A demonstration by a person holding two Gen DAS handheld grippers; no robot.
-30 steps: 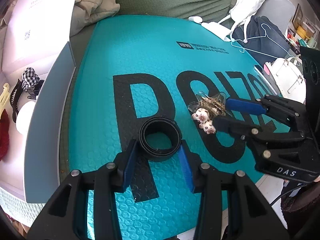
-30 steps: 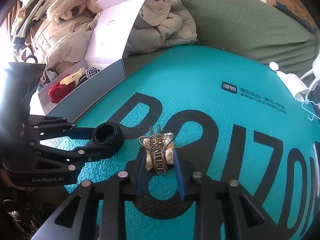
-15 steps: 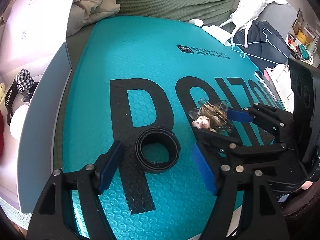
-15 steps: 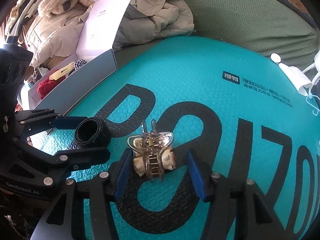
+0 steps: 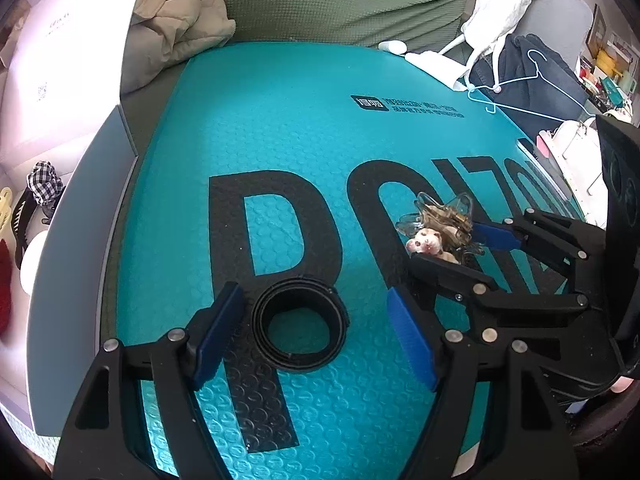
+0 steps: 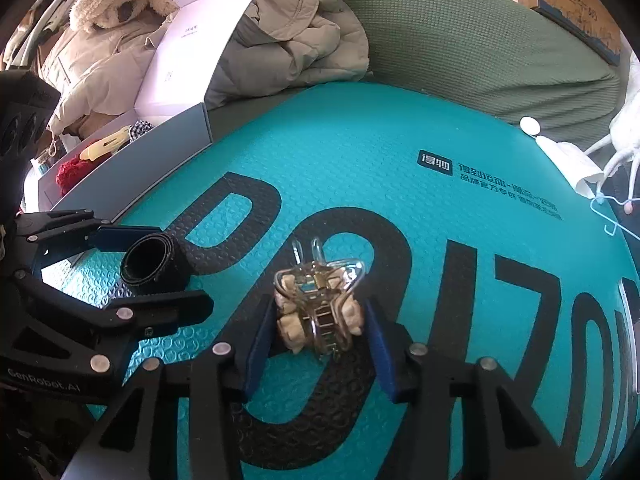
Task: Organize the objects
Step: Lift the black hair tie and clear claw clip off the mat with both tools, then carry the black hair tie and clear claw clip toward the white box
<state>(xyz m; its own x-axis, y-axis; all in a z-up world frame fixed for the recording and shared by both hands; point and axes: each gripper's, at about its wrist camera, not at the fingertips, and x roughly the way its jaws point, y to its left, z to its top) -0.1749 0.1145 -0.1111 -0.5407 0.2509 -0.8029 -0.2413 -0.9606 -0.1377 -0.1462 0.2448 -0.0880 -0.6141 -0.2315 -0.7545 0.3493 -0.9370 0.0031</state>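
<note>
The left gripper (image 5: 312,336) is wide apart around the black roll (image 5: 300,322). The right gripper (image 6: 318,340) is closing around the hair clip (image 6: 320,308), not squeezing it yet.

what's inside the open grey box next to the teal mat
In the grey box: a red knitted item, a yellow clip and checked fabric. Its near wall hides everything lower down.

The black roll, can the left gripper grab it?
Probably yes. The roll lies on the mat between the left gripper's open pads, with nothing in the way.
</note>
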